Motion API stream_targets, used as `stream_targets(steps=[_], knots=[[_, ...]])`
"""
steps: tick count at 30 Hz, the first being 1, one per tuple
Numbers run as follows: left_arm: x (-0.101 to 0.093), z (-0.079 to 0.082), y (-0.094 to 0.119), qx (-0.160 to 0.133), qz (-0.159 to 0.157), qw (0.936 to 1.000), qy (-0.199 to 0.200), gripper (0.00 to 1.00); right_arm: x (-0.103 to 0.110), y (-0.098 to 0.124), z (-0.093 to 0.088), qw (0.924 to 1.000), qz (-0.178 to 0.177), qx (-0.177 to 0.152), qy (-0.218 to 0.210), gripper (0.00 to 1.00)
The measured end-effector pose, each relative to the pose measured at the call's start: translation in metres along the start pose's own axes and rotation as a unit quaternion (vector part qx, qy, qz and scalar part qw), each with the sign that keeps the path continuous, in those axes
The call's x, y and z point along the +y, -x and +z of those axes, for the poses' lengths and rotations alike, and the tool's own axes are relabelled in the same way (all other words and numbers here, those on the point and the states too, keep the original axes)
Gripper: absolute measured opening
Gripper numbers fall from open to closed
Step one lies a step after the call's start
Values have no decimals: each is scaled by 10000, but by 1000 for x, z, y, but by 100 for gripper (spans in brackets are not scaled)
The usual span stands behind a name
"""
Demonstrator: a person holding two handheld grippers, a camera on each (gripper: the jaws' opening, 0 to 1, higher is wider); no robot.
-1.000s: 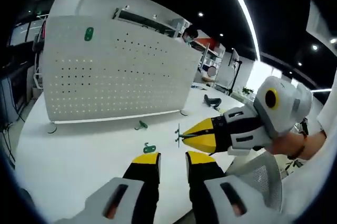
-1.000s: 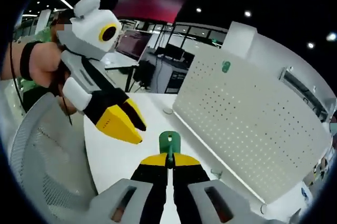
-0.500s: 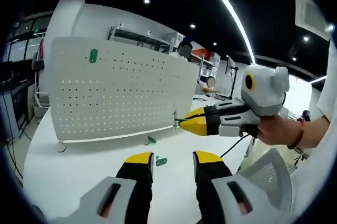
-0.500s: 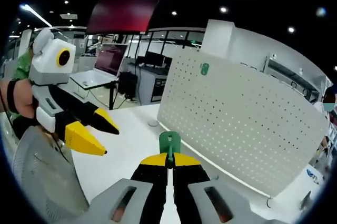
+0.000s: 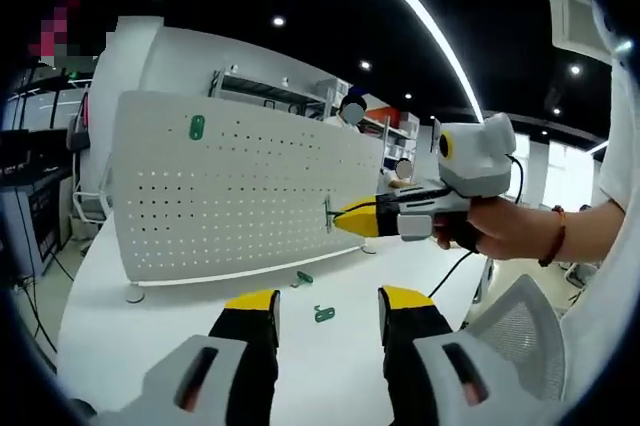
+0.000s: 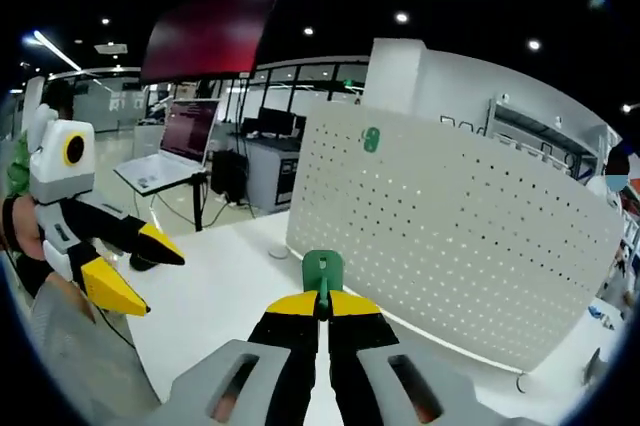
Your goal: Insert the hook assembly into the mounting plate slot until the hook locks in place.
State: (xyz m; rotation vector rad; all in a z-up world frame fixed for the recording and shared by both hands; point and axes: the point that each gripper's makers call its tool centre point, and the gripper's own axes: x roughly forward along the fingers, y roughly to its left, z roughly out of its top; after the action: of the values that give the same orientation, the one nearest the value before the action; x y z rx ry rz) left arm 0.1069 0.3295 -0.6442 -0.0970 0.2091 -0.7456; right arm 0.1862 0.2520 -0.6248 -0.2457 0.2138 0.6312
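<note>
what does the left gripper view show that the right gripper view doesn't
Left gripper view: two loose green hooks lying on the white table in front of the pegboard, and the hand holding the right gripper.

Right gripper view: the flat green face of the held hook pinched between the shut jaws, and an open laptop on a desk behind.

Both: the white pegboard, the green hook mounted near its top edge, and both grippers, with the left gripper open.
</note>
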Motion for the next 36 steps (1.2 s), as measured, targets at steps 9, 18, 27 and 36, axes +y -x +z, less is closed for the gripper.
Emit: stream_targets(steps=[9,18,27,36], knots=[[17,-3,15,-36,133,9999,-19,46,-5,-20,15,9998,-179,-73,-23,1],[33,2,25,-183,226,9995,-144,53,-12,-36,31,9991,-384,-194,-71,1],[38,4,27,-241,165,9995,-136,57,-17,-50,45,9976,-560,-332,-238,1],[43,11,33,-359,174,9988,-282,63,-38,-62,62,9933,-894,-490,-537,1]])
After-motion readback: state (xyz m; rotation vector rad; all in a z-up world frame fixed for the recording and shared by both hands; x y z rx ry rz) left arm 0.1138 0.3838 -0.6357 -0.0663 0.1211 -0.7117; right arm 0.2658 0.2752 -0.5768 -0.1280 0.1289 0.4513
